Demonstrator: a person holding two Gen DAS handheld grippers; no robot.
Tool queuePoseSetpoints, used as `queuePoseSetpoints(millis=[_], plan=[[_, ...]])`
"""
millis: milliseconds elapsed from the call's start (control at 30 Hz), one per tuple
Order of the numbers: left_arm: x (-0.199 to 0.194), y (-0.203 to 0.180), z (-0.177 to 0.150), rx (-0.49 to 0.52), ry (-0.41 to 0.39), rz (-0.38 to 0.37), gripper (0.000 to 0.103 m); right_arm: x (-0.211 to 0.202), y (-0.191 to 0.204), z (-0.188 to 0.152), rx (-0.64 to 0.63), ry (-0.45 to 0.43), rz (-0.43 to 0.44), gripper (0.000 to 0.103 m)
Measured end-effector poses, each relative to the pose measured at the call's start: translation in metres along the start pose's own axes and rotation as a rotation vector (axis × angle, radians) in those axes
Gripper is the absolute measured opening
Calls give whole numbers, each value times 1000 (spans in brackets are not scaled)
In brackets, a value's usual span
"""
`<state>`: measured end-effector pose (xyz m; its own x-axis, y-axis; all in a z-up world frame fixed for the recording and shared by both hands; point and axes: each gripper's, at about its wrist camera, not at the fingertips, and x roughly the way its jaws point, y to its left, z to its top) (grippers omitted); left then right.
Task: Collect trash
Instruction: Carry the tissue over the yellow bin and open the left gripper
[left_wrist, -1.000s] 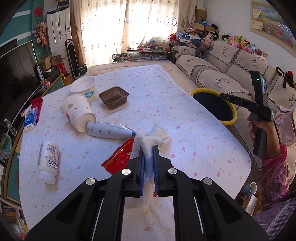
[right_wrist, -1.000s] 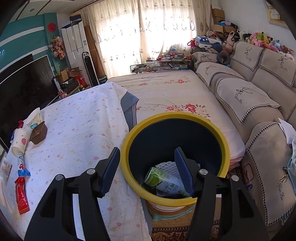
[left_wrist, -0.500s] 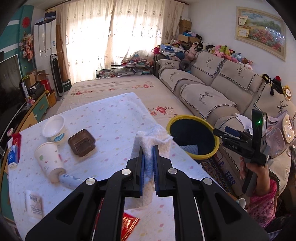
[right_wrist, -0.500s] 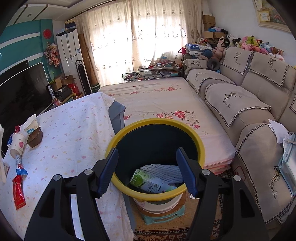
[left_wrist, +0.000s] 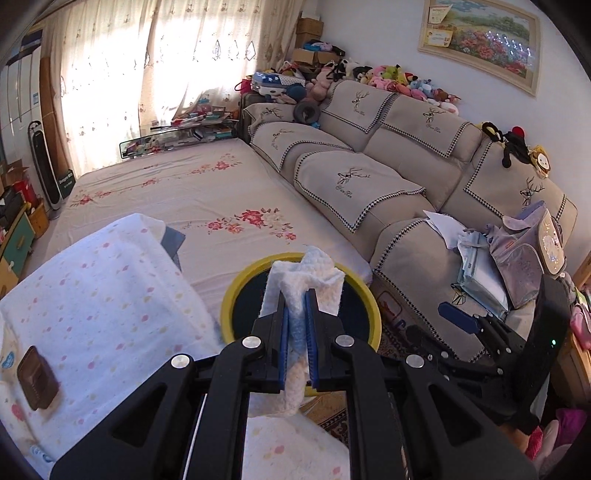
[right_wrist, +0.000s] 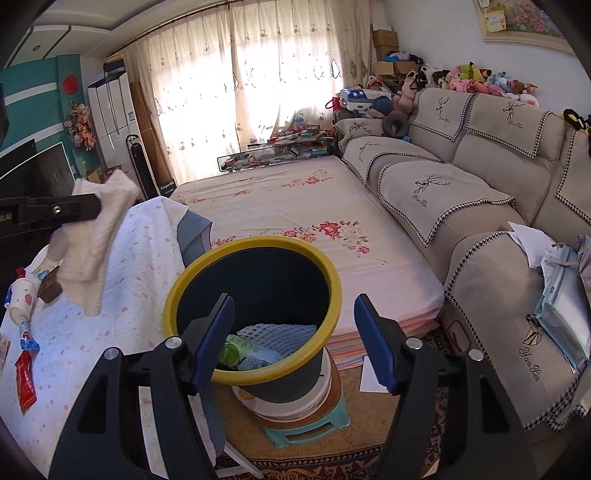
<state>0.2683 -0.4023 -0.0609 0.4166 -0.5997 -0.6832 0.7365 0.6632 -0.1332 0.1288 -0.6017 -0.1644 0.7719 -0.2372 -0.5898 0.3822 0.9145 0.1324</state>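
Observation:
My left gripper (left_wrist: 296, 295) is shut on a crumpled white paper towel (left_wrist: 303, 277), held in the air in front of the yellow-rimmed dark trash bin (left_wrist: 236, 291). In the right wrist view the same towel (right_wrist: 94, 240) hangs from the left gripper (right_wrist: 96, 206) above the table, left of the bin (right_wrist: 255, 243). My right gripper (right_wrist: 293, 321) hovers near the bin's rim, its jaws opening with nothing between them. Inside the bin lie a green-and-white carton (right_wrist: 240, 350) and white foam netting (right_wrist: 273, 328).
The table under a dotted white cloth (right_wrist: 122, 280) holds a paper cup (right_wrist: 22, 295), a brown tray (right_wrist: 50, 286), a red wrapper (right_wrist: 25, 380) and a tube. The bin stands on a small teal stool (right_wrist: 314, 424). A beige sofa (left_wrist: 406, 177) and low flowered platform (left_wrist: 192, 192) lie beyond.
The left gripper lifted the paper towel off the table and swung it right toward the bin. The right gripper drew back from the bin and its jaws widened.

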Motion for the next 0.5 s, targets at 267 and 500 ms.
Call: queuePoseSetpoints(millis=[267, 500], plan=[[82, -18, 19, -4, 60, -13, 11, 4, -18, -7, 25, 20, -16, 64], [127, -22, 20, -16, 94, 24, 24, 0, -26, -8, 38, 17, -27, 67]])
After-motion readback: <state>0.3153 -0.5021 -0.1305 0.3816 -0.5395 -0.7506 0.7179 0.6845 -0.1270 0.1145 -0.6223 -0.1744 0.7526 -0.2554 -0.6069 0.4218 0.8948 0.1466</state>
